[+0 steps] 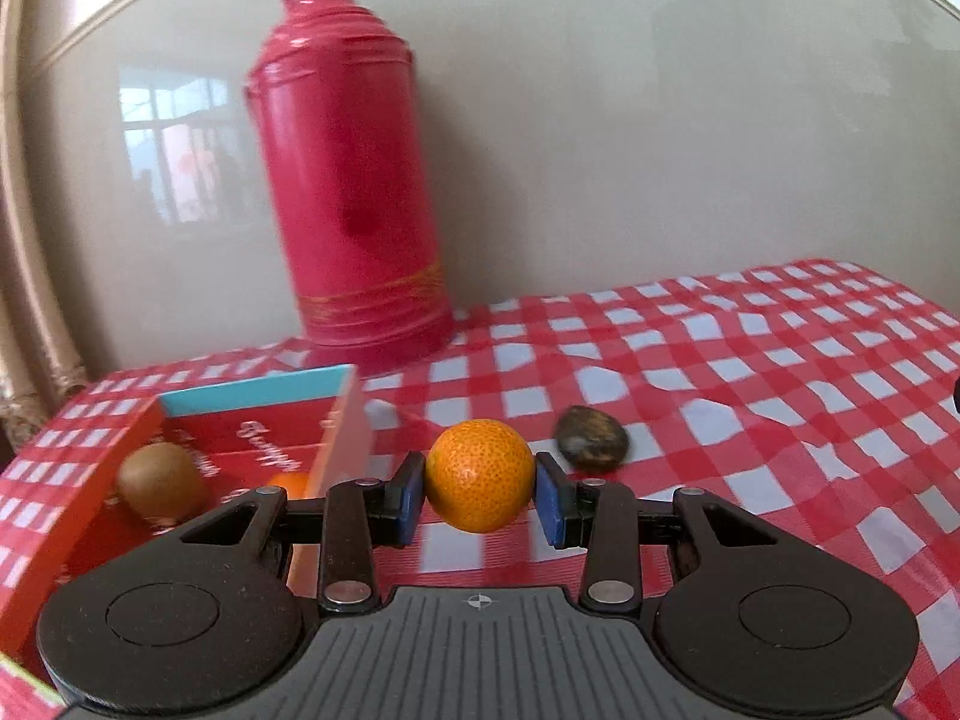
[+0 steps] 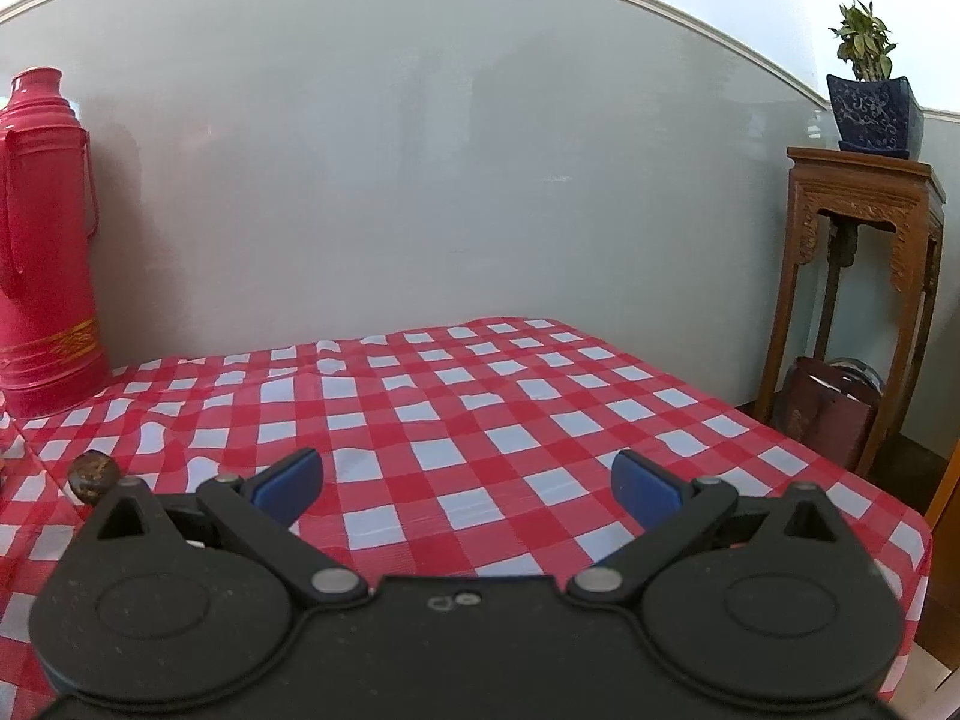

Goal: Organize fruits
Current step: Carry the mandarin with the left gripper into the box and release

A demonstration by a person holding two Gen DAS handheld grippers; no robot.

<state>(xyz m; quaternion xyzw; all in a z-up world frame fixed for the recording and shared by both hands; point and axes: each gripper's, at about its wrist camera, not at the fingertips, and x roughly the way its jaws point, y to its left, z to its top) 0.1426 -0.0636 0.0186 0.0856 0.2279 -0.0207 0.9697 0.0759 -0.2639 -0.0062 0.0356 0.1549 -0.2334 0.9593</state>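
Blue-padded, the left gripper clamps the orange clear of the checked cloth, likely bound for the red box at nine o'clock holding a kiwi, while the right gripper hangs wide, empty.

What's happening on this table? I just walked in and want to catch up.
A person is sorting fruit with two handheld grippers. The left gripper is clamped on an orange beside a red box holding a kiwi. A dark brown fruit lies on the checkered cloth. The right gripper is open, holding nothing.
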